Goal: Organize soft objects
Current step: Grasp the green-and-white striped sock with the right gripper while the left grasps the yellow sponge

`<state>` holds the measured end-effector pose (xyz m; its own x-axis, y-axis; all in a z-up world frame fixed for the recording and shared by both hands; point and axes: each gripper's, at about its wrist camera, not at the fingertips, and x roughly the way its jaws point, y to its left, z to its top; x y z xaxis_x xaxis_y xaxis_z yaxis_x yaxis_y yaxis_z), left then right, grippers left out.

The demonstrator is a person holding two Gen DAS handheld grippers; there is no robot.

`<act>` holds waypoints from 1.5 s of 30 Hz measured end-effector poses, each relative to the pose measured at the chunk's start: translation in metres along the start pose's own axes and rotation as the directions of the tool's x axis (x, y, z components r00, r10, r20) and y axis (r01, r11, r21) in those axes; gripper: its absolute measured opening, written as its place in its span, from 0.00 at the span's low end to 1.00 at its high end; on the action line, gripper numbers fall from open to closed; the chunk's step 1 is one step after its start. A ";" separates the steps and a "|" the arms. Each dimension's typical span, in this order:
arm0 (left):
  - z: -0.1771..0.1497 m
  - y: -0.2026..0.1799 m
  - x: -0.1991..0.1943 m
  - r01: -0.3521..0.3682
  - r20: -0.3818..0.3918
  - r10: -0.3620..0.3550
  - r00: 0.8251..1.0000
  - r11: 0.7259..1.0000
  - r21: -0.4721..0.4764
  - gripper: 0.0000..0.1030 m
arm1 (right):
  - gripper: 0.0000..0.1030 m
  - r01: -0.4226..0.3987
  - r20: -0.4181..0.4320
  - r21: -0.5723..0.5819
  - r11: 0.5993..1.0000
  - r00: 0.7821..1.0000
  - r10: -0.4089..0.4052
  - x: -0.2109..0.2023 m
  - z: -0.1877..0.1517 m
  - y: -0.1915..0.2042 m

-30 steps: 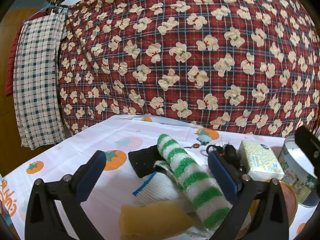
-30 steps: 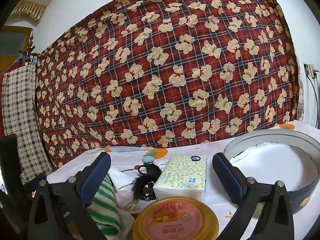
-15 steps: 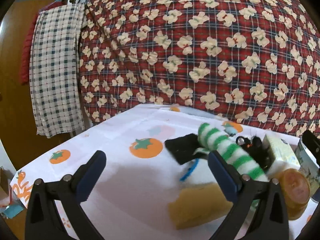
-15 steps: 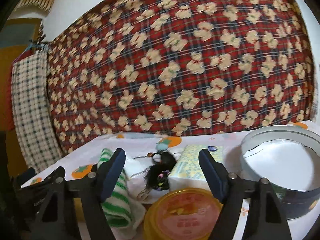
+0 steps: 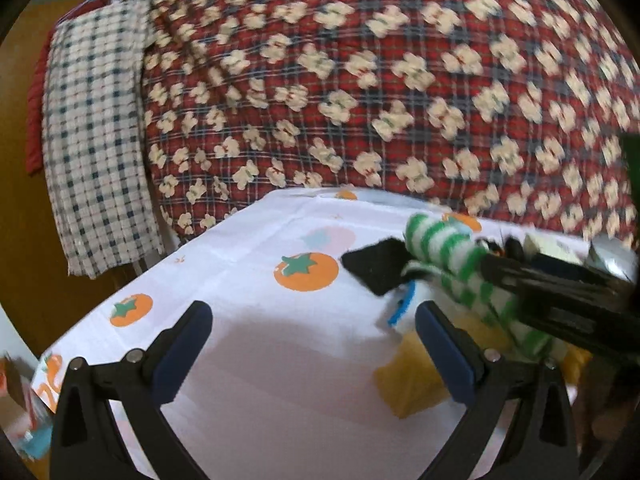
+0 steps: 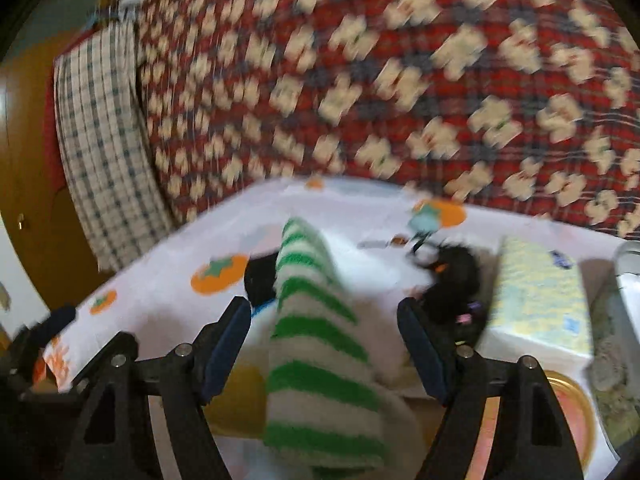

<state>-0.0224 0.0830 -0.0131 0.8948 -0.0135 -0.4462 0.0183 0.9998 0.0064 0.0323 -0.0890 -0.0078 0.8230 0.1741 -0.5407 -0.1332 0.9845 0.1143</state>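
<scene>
Both pairs of fingers stand apart, gripping nothing. Right gripper (image 6: 324, 340) straddles the fluffy green-and-white striped sock (image 6: 316, 340) at lower centre of its view, blue pads clear of the fabric either side; its jaws have just narrowed. That sock's long axis runs straight away between them, so this hand is nearer. Left gripper (image 5: 312, 344) hovers over bare tomato-print tablecloth (image 5: 256, 340), sock to its right.

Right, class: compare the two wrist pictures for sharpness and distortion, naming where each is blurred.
Right wrist view: strong motion smear across the bear-print blanket; the green striped sock is soft. Left wrist view: sharper, with blur mainly at the right edge on the right gripper. Both bend straight lines, fisheye style, with dark corners.
</scene>
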 end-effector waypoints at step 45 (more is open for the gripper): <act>-0.003 -0.076 0.024 0.369 -0.249 -0.329 0.911 0.919 0.136 0.59 | 0.29 -0.020 0.268 0.062 0.998 0.964 0.003 -0.093 -0.022 -0.058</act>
<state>-0.0037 0.0062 -0.0264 0.6979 -0.3381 -0.6314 0.4080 0.9122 -0.0375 -0.0491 -0.1617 0.0173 0.9404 0.1648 -0.2976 -0.1154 0.9775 0.1766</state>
